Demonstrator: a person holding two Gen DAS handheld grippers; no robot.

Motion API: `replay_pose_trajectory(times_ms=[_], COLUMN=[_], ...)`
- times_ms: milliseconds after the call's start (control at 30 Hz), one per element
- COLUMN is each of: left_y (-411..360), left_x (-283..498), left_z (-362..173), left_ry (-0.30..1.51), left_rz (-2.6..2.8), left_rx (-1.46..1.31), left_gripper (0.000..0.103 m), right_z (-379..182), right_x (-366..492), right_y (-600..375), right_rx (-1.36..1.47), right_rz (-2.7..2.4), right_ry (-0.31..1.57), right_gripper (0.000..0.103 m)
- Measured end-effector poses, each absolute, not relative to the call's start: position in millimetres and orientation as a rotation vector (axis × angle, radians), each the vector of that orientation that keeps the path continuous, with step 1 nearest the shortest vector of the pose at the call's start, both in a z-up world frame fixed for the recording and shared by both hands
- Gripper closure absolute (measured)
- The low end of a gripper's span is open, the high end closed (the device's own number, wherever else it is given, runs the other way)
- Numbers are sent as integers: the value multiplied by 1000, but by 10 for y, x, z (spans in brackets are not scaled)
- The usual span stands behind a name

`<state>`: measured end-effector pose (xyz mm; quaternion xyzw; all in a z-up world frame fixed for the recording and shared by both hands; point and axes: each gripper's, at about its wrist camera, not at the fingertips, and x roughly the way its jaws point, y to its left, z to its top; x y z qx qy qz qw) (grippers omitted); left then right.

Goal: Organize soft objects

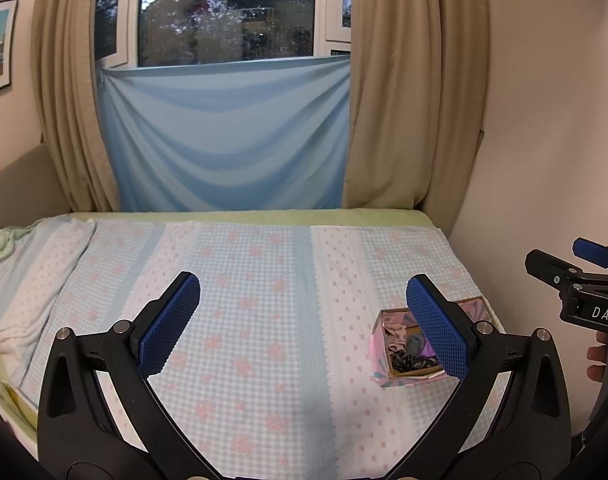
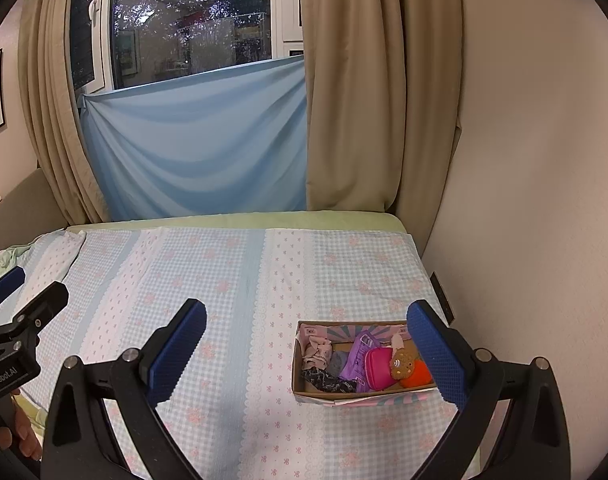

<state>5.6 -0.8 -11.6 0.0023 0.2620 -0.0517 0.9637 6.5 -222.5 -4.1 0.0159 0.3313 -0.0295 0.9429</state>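
The cardboard box (image 2: 364, 360) sits on the checked bedspread (image 2: 232, 320) near the wall, packed with soft things: a pink pouch (image 2: 378, 366), purple cloth (image 2: 360, 356), a beige rag (image 2: 318, 352) and a brown-and-orange plush (image 2: 410, 366). My right gripper (image 2: 308, 348) hangs spread wide just left of the box, holding nothing. My left gripper (image 1: 304, 320) hangs further left of it, equally wide and empty.

Two wrist fisheye views, both facing the window across the bed.

Left wrist view: raised above the bedspread (image 1: 256, 320), cardboard box (image 1: 384, 376) at lower right, near. Right wrist view: set further right, box (image 2: 298, 380) closer to centre. Shared: bedspread, box, blue cloth (image 1: 228, 136), curtains (image 1: 412, 92), each other's gripper at frame edge.
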Motion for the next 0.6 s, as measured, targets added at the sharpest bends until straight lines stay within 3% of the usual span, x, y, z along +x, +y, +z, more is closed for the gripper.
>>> replay_pose_trajectory(times_ms=[600], left_y=[13], left_x=[234], left_z=[-316], left_ry=[576], left_rz=[-68], left_rx=[1], left_gripper=[0], right_z=[-155], right_x=[275], right_y=[-2146], right_rx=[27], right_rz=[-55], right_ry=[735], right_gripper=[3])
